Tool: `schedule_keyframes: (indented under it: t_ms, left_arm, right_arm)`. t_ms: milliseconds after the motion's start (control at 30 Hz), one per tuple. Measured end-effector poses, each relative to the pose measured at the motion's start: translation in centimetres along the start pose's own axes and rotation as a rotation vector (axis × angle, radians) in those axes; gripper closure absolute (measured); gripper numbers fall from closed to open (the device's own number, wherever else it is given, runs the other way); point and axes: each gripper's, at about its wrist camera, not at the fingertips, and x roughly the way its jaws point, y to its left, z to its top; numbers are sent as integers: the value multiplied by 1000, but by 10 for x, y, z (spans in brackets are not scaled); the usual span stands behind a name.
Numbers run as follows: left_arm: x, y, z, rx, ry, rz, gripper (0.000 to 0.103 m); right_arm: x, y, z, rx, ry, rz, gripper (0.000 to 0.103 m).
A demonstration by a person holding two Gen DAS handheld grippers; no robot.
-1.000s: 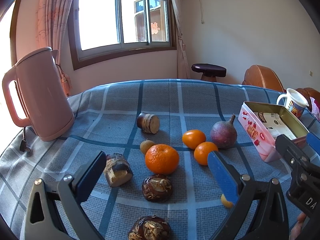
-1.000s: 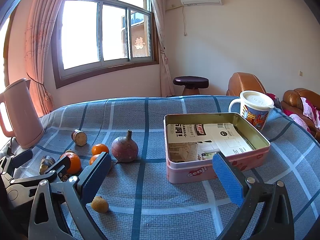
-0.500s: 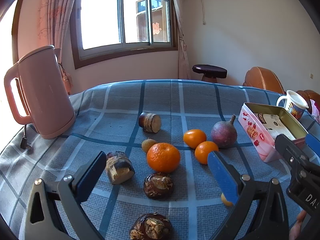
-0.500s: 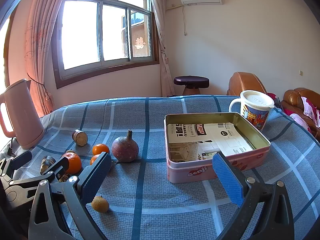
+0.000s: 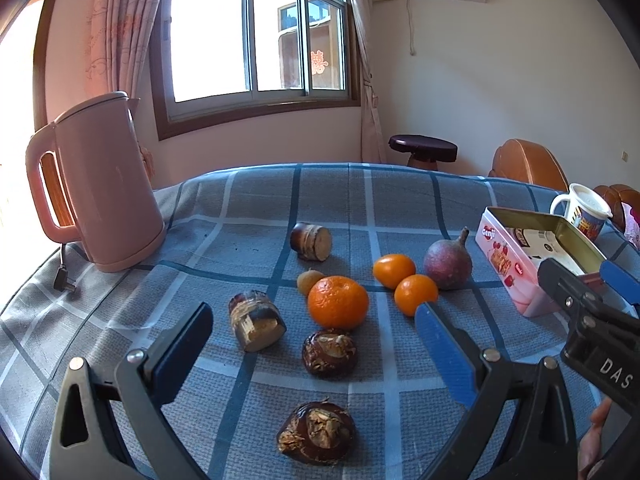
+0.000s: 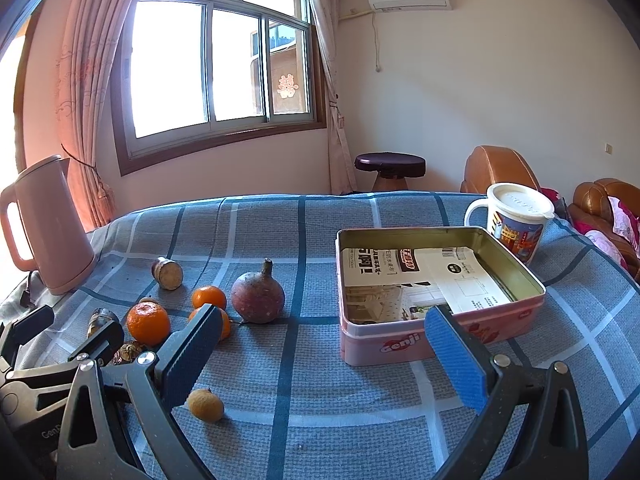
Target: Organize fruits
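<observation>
Fruits lie scattered on the blue checked tablecloth: a large orange [image 5: 338,301], two small oranges [image 5: 394,270] [image 5: 416,294], a purple round fruit with a stem [image 5: 448,265] [image 6: 258,298], two dark water chestnuts [image 5: 329,353] [image 5: 317,432], two cut brown stubs [image 5: 256,320] [image 5: 311,241] and a small yellow-brown fruit [image 6: 205,405]. My left gripper [image 5: 316,344] hovers open over the chestnuts, holding nothing. My right gripper [image 6: 324,344] is open and empty too, between the fruits and the pink tin box [image 6: 440,324], which has printed paper inside.
A pink electric kettle [image 5: 96,188] with a loose plug stands at the table's left. A lidded mug [image 6: 516,222] sits behind the tin. A dark stool [image 6: 390,166] and brown armchairs stand beyond the table. The right gripper's body [image 5: 592,320] shows at the left view's right edge.
The left gripper has drifted slightly left and forward over the fruits. The right gripper has barely moved. Both stay open and nothing on the table has shifted.
</observation>
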Motion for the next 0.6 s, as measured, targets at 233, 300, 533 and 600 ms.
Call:
schedule_keyframes:
  t_ms: [233, 300, 533, 600]
  left_arm:
    - [-18, 29, -6, -6, 3, 8, 0]
    - [-21, 40, -10, -16, 17, 3, 0]
    - [-24, 68, -30, -17, 95, -5, 0]
    - [-25, 73, -33, -18, 107, -18, 1]
  right_arm:
    - [0, 0, -1, 1, 22, 55, 1]
    - [1, 3, -2, -10, 33, 89, 2]
    - [11, 33, -13, -128, 153, 269, 29]
    - [13, 40, -15, -150, 179, 312, 37]
